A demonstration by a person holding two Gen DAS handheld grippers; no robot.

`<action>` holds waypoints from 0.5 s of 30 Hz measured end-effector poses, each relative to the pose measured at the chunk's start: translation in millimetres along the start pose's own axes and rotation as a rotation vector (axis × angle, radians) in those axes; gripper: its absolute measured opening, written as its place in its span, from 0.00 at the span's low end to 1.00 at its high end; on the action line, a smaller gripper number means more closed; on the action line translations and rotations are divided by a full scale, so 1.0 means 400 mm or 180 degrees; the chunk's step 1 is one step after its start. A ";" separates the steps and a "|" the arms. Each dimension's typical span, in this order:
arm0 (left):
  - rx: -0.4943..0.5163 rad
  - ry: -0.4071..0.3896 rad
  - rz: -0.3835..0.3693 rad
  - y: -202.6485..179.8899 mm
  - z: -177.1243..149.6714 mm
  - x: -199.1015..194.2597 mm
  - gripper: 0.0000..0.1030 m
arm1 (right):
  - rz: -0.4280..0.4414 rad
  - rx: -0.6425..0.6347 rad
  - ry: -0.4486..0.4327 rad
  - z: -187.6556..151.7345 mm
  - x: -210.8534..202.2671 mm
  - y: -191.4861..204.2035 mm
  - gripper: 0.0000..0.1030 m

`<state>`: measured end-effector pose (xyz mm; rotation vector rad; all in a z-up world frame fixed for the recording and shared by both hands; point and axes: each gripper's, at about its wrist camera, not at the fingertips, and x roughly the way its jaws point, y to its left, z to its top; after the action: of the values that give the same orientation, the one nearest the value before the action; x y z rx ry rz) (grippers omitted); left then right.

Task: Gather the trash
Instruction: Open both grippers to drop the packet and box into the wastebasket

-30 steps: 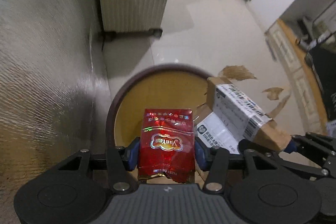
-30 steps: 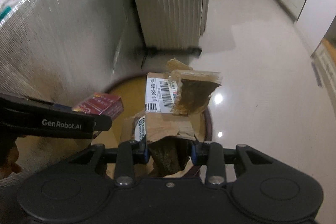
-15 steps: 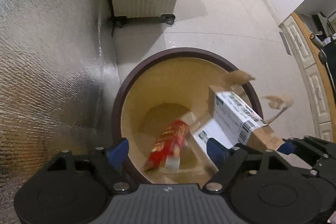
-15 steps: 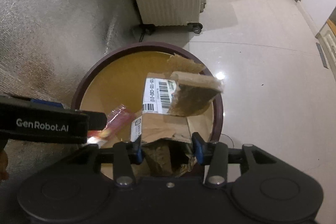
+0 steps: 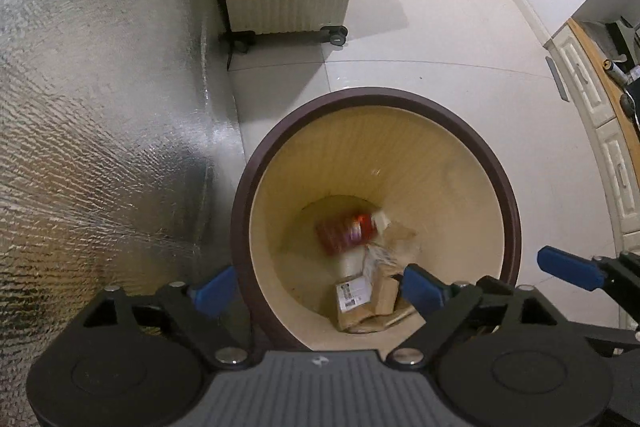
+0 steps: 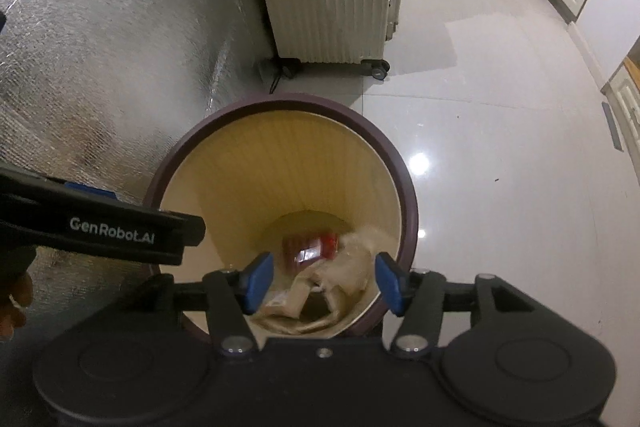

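Tools (image 5: 320, 287) (image 6: 326, 283) opened; packet (image 5: 346, 233), cardboard (image 5: 368, 293) dropped into bin (image 5: 376, 99).

Dim indoor light, floor (image 6: 500, 131) glare, fisheye-bent edges, perhaps motion-blurred trash (image 5: 348, 233) in bin (image 5: 508, 203).

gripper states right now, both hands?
left gripper: open, jaws just opening, holding nothing; red packet lies in the bin.
right gripper: open, jaws just opening, holding nothing; cardboard box dropped in.
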<state>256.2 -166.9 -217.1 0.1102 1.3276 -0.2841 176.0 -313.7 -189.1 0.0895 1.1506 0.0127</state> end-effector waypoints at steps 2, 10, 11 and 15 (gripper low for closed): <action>-0.0013 -0.0008 0.0019 0.004 -0.005 -0.001 0.91 | 0.0001 -0.0031 -0.0004 -0.001 0.003 0.002 0.57; -0.0060 -0.0020 0.0103 0.015 -0.025 -0.007 1.00 | 0.0025 -0.0111 -0.0056 -0.024 -0.027 0.011 0.68; -0.0057 -0.0019 0.0107 0.015 -0.027 -0.009 1.00 | 0.0018 -0.0114 -0.0069 -0.026 -0.031 0.010 0.70; -0.0055 -0.0016 0.0116 0.021 -0.035 -0.016 1.00 | -0.0043 -0.0111 -0.0087 -0.030 -0.040 0.005 0.76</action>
<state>244.0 -154.4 -214.9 0.1189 1.3214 -0.2420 158.4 -311.8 -179.2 0.0509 1.1232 0.0194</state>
